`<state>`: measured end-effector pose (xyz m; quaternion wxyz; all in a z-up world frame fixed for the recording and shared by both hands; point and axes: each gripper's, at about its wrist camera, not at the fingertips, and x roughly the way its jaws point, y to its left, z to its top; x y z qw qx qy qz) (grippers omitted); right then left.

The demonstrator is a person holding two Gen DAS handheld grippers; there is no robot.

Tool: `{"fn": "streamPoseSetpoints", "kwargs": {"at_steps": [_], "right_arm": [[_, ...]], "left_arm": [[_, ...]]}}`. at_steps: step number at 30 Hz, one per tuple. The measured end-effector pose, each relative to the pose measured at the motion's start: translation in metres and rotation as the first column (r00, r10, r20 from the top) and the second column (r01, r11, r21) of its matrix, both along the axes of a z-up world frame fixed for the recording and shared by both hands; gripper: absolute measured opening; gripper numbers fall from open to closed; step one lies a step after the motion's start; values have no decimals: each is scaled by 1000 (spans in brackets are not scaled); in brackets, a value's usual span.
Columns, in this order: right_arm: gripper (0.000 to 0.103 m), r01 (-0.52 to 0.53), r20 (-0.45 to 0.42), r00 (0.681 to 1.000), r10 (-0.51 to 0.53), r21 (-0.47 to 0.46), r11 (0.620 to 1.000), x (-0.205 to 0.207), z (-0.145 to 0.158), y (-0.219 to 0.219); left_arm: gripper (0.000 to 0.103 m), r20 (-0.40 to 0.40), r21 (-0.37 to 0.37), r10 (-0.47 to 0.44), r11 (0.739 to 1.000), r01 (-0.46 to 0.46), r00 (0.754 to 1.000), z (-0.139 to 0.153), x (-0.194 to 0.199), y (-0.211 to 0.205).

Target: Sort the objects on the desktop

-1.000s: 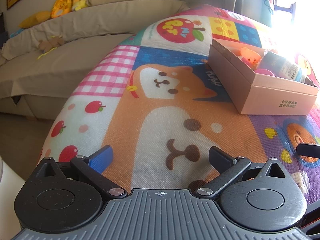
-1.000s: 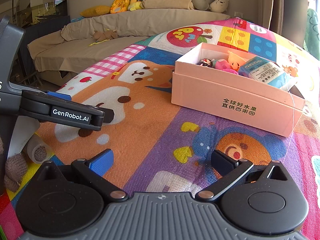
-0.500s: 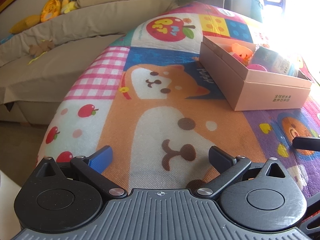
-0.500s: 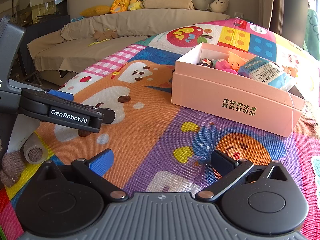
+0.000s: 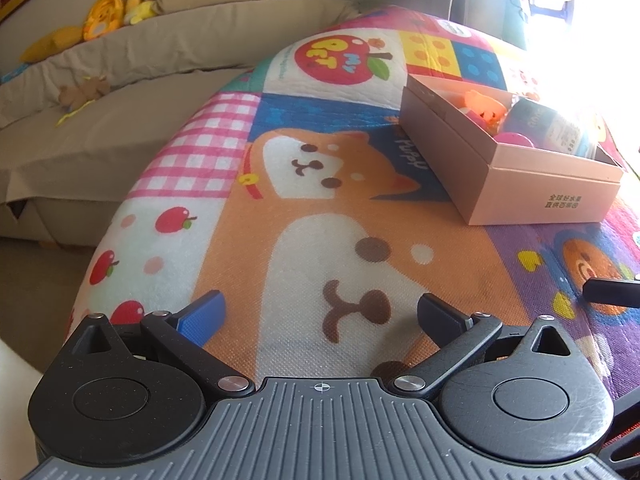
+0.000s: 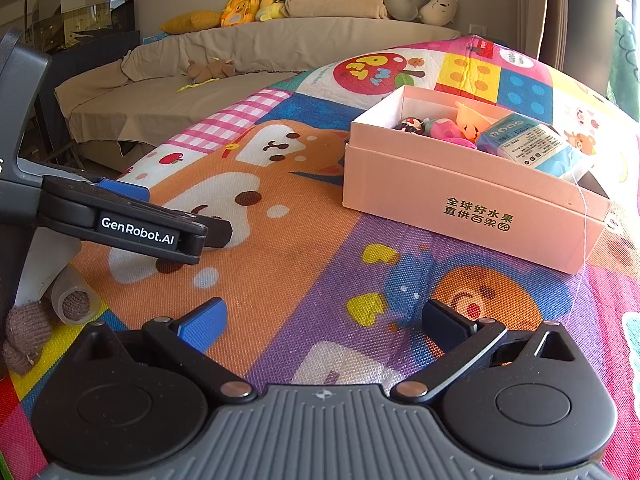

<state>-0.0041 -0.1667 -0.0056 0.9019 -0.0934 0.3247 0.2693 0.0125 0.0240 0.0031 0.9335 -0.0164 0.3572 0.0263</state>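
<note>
We hold both jaws wide and empty, the open pink cardboard box of toys lying ahead, nearer our right gripper

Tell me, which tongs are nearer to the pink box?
Right, slightly. The right tongs hover open with the pink box just ahead to their right. The left tongs sit farther left, open, over the dog print.

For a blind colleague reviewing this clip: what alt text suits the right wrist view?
An open, empty right tool hovers over a colourful cartoon mat; a pink box holding small toys and a blue packet sits ahead, the left tool at left.
</note>
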Motion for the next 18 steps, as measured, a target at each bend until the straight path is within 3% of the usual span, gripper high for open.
{"fn": "streamPoseSetpoints", "kwargs": {"at_steps": [18], "right_arm": [[103, 0, 0, 1000, 0, -1, 1000, 0, 0, 0]], "left_arm": [[103, -2, 10, -1, 1000, 1, 1000, 0, 0, -1]]}}
